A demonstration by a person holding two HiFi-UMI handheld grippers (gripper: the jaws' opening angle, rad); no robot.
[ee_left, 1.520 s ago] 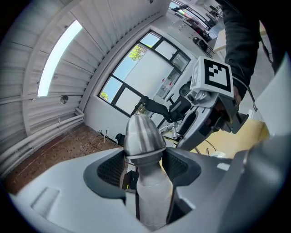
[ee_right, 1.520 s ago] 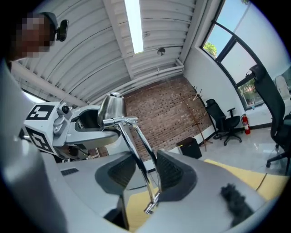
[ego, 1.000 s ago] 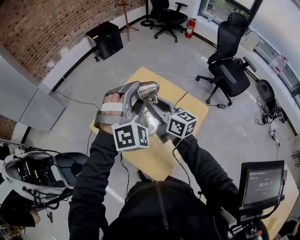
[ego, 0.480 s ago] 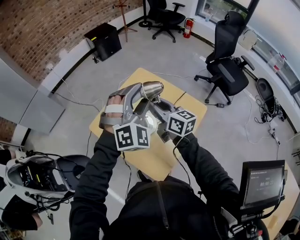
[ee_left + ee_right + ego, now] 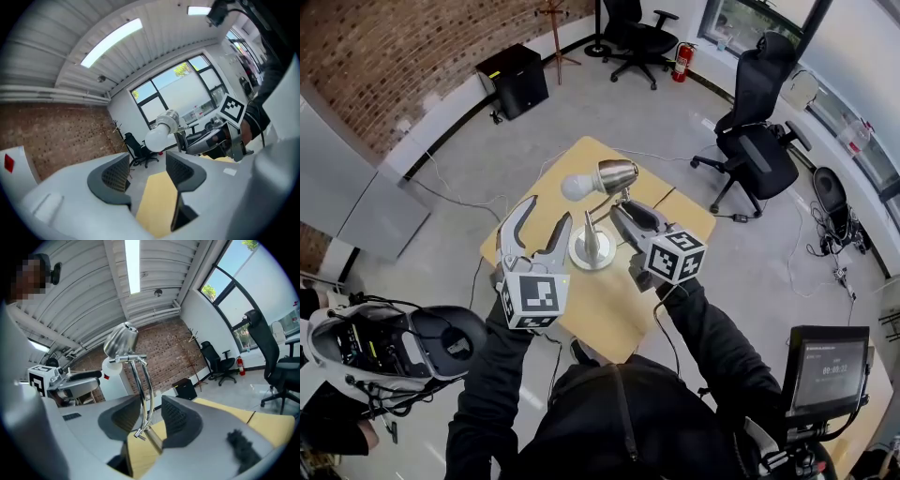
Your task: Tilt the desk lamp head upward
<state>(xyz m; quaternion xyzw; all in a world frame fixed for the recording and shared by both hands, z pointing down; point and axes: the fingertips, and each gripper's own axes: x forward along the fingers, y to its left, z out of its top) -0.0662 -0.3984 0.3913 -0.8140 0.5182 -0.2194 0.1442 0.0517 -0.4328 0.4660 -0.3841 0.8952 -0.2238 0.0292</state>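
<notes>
Head view: the yellow table (image 5: 609, 309) stood alone on open grey floor (image 5: 441, 169), with bare floor past its left and far edges. An office chair (image 5: 757, 141) stood off its right corner and a black cabinet (image 5: 514, 79) was well apart by the brick wall. The desk lamp sat on the far half of the table, its round base (image 5: 576, 255) clear of every edge. Its chrome head (image 5: 616, 172) was raised over the far corner, with the white bulb (image 5: 574, 186) facing left.

The left gripper (image 5: 546, 212) hung to the left of the base with its jaws wide apart and nothing in them. In the left gripper view only tabletop showed in the gap (image 5: 147, 174), and the bulb (image 5: 157, 138) lay beyond and above.

The right gripper (image 5: 622, 212) was just beside the lamp's stem (image 5: 140, 390). Its jaws stood partly apart around the gap (image 5: 152, 417), where the stem rose with space showing on either side and neither pad seen pressing it.
</notes>
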